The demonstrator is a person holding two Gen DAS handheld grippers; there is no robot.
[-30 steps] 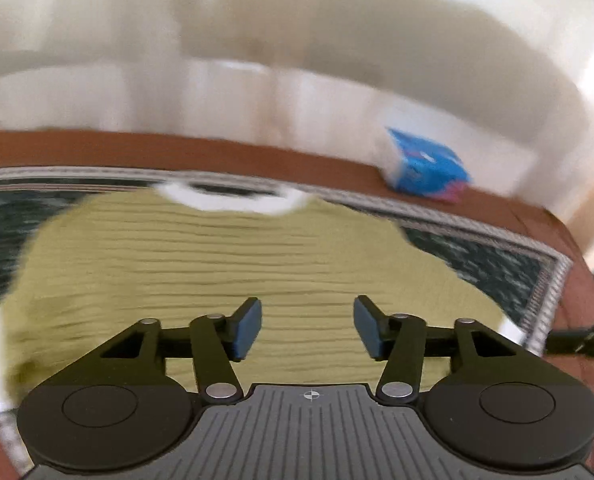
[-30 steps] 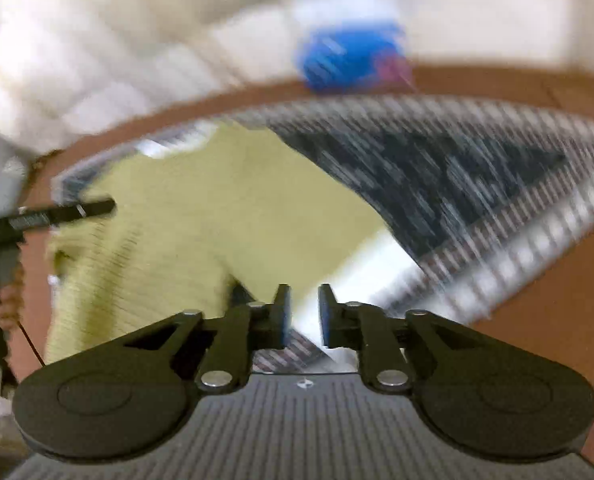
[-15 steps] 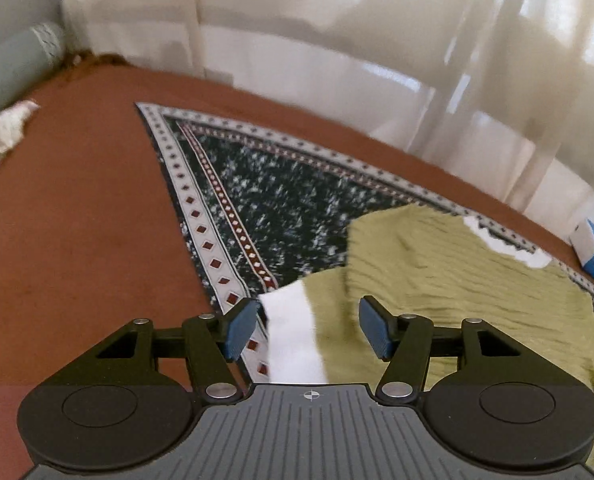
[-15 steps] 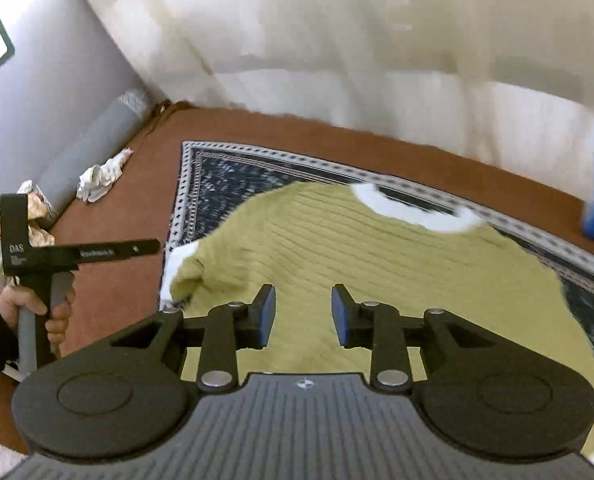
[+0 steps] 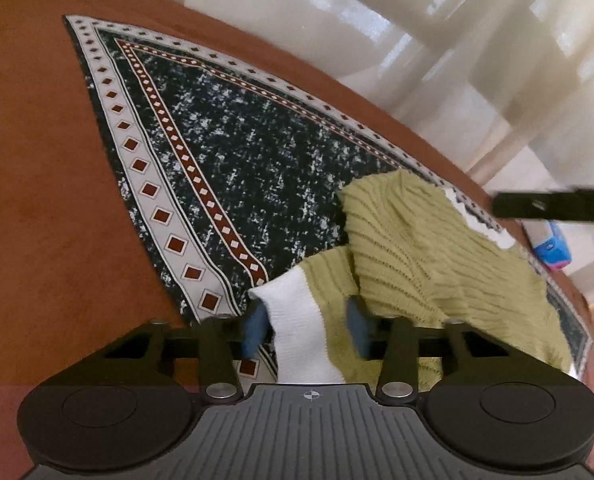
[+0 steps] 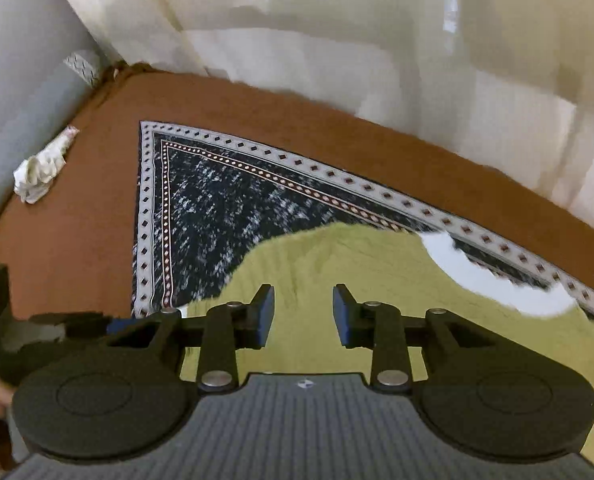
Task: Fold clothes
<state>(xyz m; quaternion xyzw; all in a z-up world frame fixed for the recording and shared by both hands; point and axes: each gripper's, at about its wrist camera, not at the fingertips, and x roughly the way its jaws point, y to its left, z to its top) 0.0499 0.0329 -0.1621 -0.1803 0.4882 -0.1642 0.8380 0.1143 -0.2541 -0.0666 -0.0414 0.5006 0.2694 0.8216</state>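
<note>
**Operator:** Where does the garment lie, and which part is being picked up?

**Instructor:** The olive ribbed sweater lies on the patterned mat, which is spread over the brown cover. One sleeve sticks out toward the mat's border, and its white cuff sits between the pads of the left gripper.

**Operator:** What is the state of the jaws?

**Instructor:** The left jaws are closing with the cuff between them. A gap is visible at the right pad, so I judge the cloth is not yet pinched. The right gripper hovers over the sweater's body with its jaws apart and nothing between them.

**Operator:** How is this grasp done well?

**Instructor:** Complete the closure before lifting. Take the full width of the cuff and both knit layers, but keep the pads above the mat so that its edge is not caught. Lift only enough to clear the surface, then carry the sleeve across the body toward the white collar.

**Operator:** What should the right gripper do?

**Instructor:** Probably hold the body near the shoulder, so the knit does not drag. Ribbed knit stretches, so avoid pulling it taut.
</note>
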